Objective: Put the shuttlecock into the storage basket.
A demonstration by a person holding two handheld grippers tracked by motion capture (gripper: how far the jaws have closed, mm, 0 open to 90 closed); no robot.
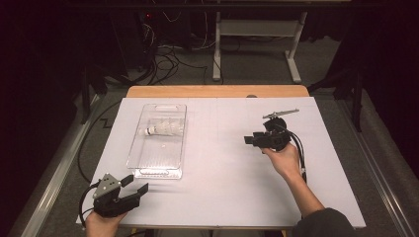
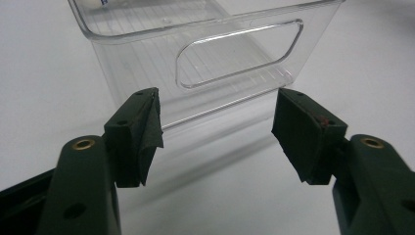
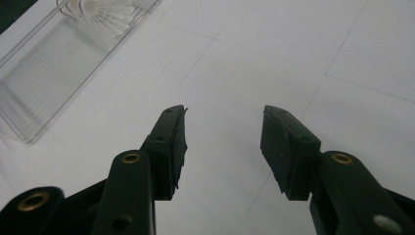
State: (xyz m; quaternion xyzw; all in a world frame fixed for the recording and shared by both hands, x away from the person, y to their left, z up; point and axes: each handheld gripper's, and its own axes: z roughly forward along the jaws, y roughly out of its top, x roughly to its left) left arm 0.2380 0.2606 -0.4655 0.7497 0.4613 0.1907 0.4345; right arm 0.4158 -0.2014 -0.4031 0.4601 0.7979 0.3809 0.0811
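Ahead of the spread, empty left gripper [image 2: 215, 134] stands the clear bin [image 2: 205, 54] holding a shuttlecock [image 1: 162, 129]; right gripper [image 3: 222, 147] spread, empty. Next move, judged: advance to the bin's handle wall.

Probably a lab or recording room: a white-topped table [image 1: 222, 163] on grey carpet, tangled cables [image 1: 168, 59] on the floor behind, a metal stand [image 1: 257, 44], dark curtained surroundings.

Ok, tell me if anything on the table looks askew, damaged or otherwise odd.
Nothing is spilled or broken. The clear bin sits slightly askew to the table edges, with a shuttlecock lying on its side inside. The dark padding on the left hand-held gripper looks frayed and is peeling at one fingertip.
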